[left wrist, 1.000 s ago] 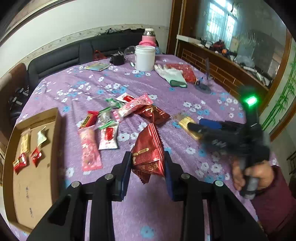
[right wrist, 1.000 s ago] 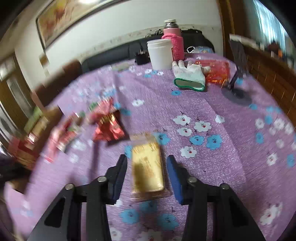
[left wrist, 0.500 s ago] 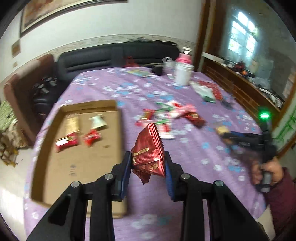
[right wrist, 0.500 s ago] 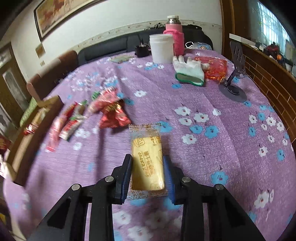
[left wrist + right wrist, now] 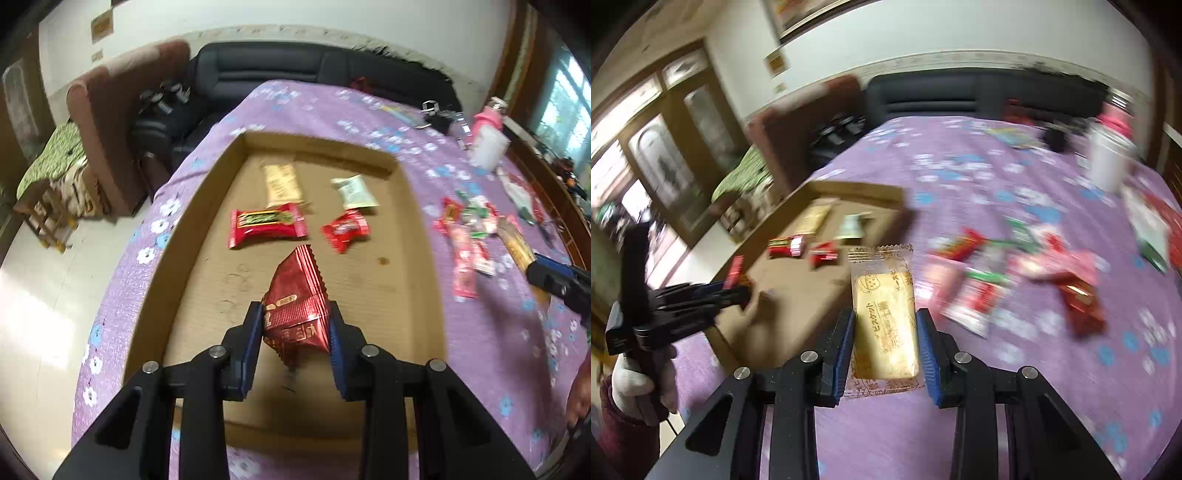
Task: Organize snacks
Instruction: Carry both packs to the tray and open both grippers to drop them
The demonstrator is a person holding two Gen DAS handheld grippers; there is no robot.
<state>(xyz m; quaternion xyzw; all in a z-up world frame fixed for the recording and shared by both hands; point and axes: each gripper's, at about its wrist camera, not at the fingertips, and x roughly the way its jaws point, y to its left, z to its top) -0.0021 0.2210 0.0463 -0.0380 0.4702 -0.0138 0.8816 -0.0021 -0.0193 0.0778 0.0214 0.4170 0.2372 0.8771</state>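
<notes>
Two grippers each carry a snack. The left gripper has its jaws closed narrow on a dark red pyramid packet, pads pressing both sides, held above the near half of a cardboard tray. Beyond the jaws, four snacks lie on the tray floor: a red bar wrapper, a small red packet, a beige packet and a pale green packet. To the right of the jaws, loose snacks are scattered on the purple flowered worktop. The right gripper has its jaws closed on a yellow biscuit packet, lifted above the worktop, with the tray ahead and to the left of the jaws.
</notes>
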